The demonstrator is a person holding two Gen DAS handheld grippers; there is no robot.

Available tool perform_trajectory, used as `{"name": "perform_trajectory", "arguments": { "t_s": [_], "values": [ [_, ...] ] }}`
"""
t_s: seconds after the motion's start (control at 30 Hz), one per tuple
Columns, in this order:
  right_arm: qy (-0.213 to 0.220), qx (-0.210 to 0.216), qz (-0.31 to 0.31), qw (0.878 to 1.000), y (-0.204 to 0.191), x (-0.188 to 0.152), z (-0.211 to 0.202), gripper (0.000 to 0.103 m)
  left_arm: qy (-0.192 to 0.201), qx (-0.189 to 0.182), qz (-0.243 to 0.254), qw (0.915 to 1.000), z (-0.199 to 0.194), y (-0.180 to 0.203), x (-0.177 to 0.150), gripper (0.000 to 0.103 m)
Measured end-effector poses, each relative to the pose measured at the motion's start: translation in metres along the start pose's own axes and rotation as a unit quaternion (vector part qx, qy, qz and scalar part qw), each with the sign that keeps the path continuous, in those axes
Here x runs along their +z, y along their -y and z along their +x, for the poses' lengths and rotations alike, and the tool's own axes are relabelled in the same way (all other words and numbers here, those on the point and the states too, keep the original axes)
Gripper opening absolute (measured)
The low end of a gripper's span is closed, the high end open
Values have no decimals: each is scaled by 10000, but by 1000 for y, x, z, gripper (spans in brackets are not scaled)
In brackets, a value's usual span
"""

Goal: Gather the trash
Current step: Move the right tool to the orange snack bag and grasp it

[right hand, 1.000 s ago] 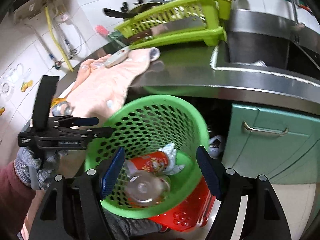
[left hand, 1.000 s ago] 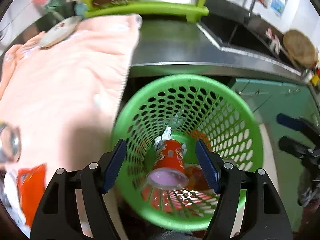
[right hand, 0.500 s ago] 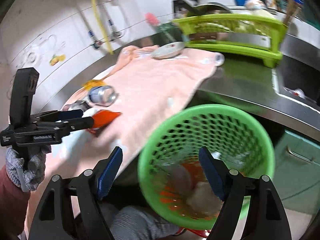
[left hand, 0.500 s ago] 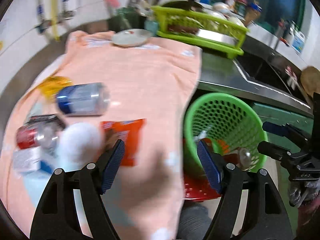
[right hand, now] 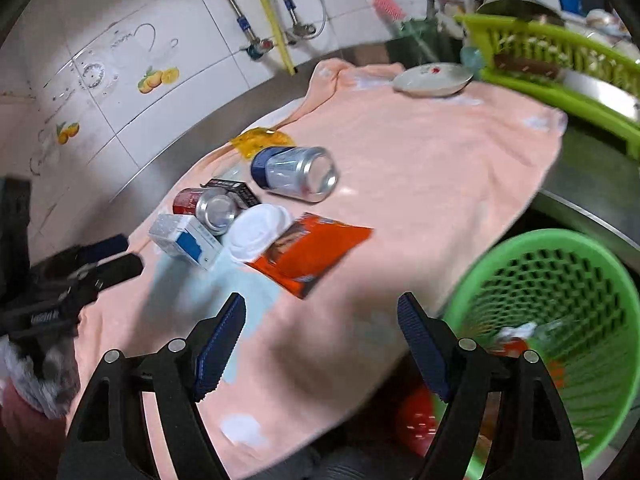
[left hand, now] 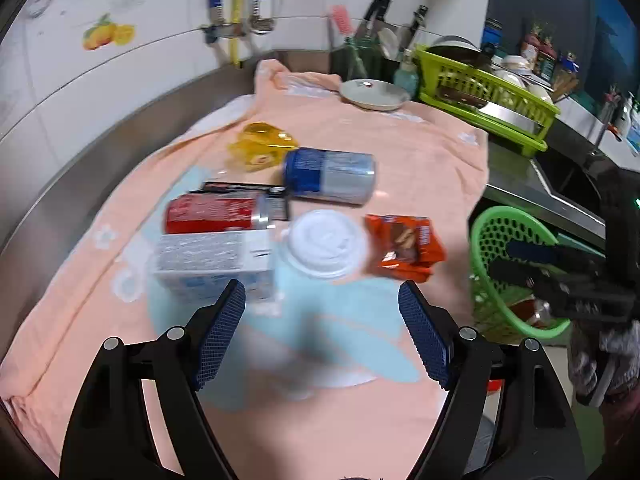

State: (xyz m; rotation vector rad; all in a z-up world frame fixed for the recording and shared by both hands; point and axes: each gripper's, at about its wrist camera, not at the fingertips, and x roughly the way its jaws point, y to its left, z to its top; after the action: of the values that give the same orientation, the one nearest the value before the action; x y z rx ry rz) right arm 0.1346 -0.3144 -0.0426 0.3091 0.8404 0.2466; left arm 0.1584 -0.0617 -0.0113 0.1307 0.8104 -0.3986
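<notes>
My left claw [left hand: 322, 324] hangs spread wide and empty over the near part of the peach-pink cloth [left hand: 420, 152] that covers the steel tabletop [left hand: 100, 140]; my right claw [right hand: 322, 328] is spread and empty too, above the cloth's front edge.

The trash lies bunched toward the tabletop's left side. The white and blue paper carton [left hand: 214, 262] is partly cut off by my left blue pad, and its print is too blurred to read. The red drink can [left hand: 218, 214] lies on its side just behind it, hiding most of a flat black packet [left hand: 240, 188]. A white round plastic lid [left hand: 328, 242] sits beside the carton; what is under it I cannot tell. The orange snack wrapper [left hand: 406, 246] lies nearest the cloth's right edge, the blue and silver can [left hand: 330, 176] further back, and the crumpled yellow wrapper [left hand: 260, 146] nearest the back wall.

The green perforated plastic basket [right hand: 560, 240] stands below the front edge, its contents smeared by blur. The cloth between the wrapper and the right edge is bare. At the back right corner sit a pale round dish [left hand: 374, 94] and a lime-green dish rack [left hand: 488, 100].
</notes>
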Motion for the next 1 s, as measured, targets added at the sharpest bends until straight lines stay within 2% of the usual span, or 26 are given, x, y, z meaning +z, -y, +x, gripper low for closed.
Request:
{"name": "perform_trajectory", "arguments": {
  "t_s": [0.1,0.27,0.6,0.87,1.0],
  "values": [
    [-147,67,179,9997,-5,11,19,76,9,144,-58,9999,-3,-20,-5,78],
    [-316,-171,339,9988,-13,31,50,74,25,276,-78,9996,-4,-43,-12,78],
    [-882,-656,828,9905,-5,47,103,65,36,533,372,9979,7,-66,-14,78],
    [-1011,-690,609,9906,-12,44,112,59,36,605,523,9968,21,-88,-5,79],
    [-1000,-717,371,9917,-17,44,108,54,51,434,740,9963,25,-93,0,87]
  ]
}}
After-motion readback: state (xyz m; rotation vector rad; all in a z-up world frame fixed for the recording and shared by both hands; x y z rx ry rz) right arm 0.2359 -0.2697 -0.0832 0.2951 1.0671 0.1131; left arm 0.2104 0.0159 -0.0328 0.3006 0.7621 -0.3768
